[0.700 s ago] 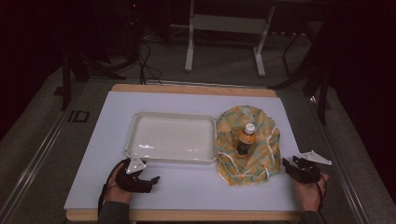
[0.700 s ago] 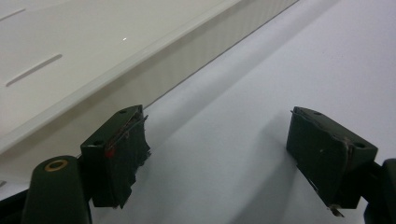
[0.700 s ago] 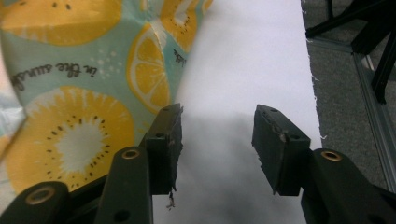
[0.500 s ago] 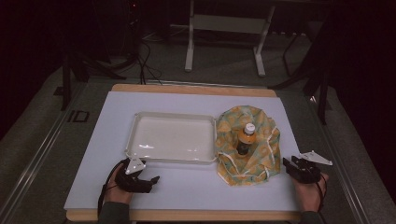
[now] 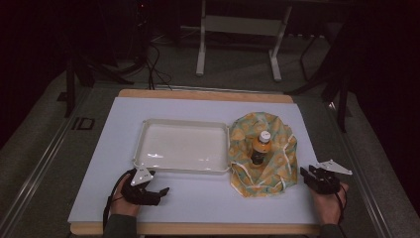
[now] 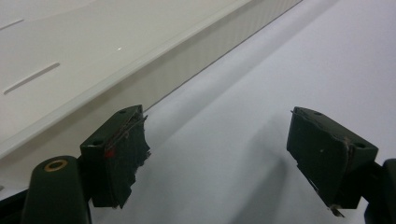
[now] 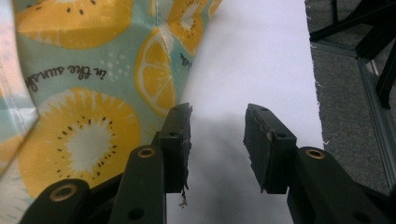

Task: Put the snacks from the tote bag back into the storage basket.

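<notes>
White sheeting covers the table [image 5: 208, 198], with dark floor and metal stands beyond. Nearest the person, the left gripper [image 5: 157, 192] lies on the sheet just in front of the tray, jaws spread wide with nothing between them. The right gripper [image 5: 306, 174] rests at the table's right edge, just beside the cloth, jaws drawn close with a narrow gap and nothing held. Farther off, the white tray [image 5: 148, 130] sits beside the fruit-print cloth [image 5: 277, 163], where a bottle [image 5: 260, 146] stands upright.
</notes>
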Action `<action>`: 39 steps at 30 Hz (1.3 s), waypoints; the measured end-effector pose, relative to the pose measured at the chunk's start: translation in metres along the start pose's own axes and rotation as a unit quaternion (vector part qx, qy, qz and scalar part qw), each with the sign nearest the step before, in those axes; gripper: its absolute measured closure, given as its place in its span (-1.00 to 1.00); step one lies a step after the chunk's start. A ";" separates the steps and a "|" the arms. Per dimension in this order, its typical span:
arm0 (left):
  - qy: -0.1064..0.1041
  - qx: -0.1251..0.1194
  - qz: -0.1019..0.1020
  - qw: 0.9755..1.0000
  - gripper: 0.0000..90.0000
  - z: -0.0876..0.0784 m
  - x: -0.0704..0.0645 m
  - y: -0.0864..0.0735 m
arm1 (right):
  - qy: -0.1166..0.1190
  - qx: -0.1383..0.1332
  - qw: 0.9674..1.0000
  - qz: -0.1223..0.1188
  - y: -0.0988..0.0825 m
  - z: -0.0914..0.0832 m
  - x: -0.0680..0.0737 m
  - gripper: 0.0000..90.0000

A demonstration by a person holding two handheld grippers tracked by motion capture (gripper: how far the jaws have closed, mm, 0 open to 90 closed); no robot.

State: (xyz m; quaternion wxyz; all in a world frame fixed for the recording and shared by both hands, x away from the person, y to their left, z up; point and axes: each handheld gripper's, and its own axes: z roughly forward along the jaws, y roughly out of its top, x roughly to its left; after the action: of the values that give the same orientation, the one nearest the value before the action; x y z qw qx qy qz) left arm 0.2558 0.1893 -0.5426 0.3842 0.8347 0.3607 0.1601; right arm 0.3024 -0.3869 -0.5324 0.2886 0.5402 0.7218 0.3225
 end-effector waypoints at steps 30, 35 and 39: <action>0.000 0.004 0.001 1.000 -0.55 0.001 -0.001 0.000 | 0.024 0.040 0.996 -0.072 0.031 -0.029 0.000 0.35; 0.000 0.004 0.000 1.000 -0.55 0.001 0.000 0.000 | 0.022 0.048 0.994 -0.100 0.040 -0.033 0.005 0.36; 0.000 0.004 -0.001 1.000 -0.55 0.001 0.000 0.000 | 0.021 0.053 0.992 -0.114 0.047 -0.036 0.008 0.37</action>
State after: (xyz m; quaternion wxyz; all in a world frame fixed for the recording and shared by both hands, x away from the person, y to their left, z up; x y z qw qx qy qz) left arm 0.2564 0.1887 -0.5430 0.3814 0.8359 0.3616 0.1584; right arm 0.3010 -0.3749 -0.4743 0.2793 0.4616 0.8007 0.2604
